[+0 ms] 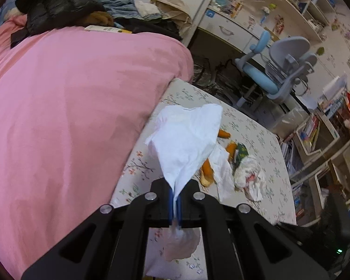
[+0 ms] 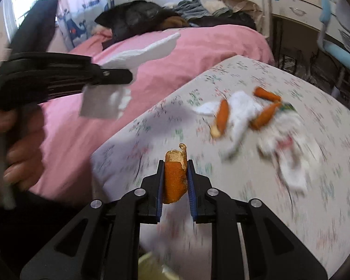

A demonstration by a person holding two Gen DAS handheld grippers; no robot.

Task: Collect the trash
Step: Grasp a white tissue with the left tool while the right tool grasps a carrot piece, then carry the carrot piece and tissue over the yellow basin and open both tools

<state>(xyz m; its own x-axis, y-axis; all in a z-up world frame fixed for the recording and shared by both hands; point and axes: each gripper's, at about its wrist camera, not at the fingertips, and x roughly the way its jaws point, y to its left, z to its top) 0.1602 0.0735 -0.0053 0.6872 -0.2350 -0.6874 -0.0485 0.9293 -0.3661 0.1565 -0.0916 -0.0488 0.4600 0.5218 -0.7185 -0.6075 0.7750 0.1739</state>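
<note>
My left gripper point(image 1: 175, 193) is shut on a white tissue point(image 1: 186, 140) and holds it up above the floral table point(image 1: 263, 126); it also shows from the side in the right wrist view point(image 2: 126, 78), with the tissue point(image 2: 140, 51) fanning out past it. My right gripper point(image 2: 176, 175) is shut on a piece of orange peel point(image 2: 175, 177) above the table's near edge point(image 2: 119, 163). More orange peels point(image 2: 222, 114) point(image 1: 207, 170), crumpled tissues point(image 2: 289, 140) point(image 1: 249, 177) and a green wrapper point(image 1: 241, 151) lie in a pile on the table.
A bed with a pink cover point(image 1: 70, 93) runs along the table's left side, with clothes point(image 1: 58, 4) piled on it. A blue and grey desk chair point(image 1: 280, 70), a desk and shelves point(image 1: 315, 144) stand beyond the table.
</note>
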